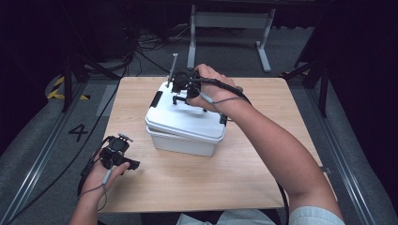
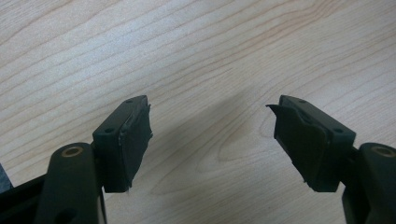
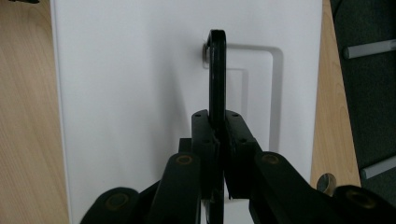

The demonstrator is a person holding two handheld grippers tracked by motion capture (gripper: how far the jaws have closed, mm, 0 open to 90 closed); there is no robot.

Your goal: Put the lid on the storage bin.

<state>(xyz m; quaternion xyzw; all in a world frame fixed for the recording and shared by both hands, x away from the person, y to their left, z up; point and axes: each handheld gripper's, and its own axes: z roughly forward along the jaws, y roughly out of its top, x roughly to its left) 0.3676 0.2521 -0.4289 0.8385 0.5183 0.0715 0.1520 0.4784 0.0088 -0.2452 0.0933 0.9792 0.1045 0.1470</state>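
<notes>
1. Your right gripper (image 3: pixel 217 135) is clamped on the black carry handle (image 3: pixel 216 70) of the white storage box (image 1: pixel 187 123). The jaws pinch the handle bar from both sides, and the handle stands raised out of its recess in the lid (image 3: pixel 130 93).
2. The box sits mid-table, slightly toward the far edge of the wooden table (image 1: pixel 234 178). The lid is on, with a black side latch (image 1: pixel 156 98) on the left end; I can't tell if it is locked.
3. Your left gripper (image 2: pixel 210 135) is wide open and empty, hovering over bare table near the front-left corner, well apart from the box.
4. Risk: the grip looks thin. The pads only catch a narrow strip of the bar, so on a lift the bar could twist or slide out sideways.
5. Risk: the handle pivots. If you pull off-vertical, the box would probably swing and tilt under the grip, and may clip the table as it comes up.
6. Risk: if the latches are not locked, lifting by the handle likely takes the lid alone, or the tub drops partway up.
7. Risk: your right forearm (image 1: pixel 277 150) crosses over the box's near-right corner. Dropping the elbow would press on the lid and fight the lift.
8. Suggest bringing the left gripper to the box side to steady it before loading the handle.
</notes>
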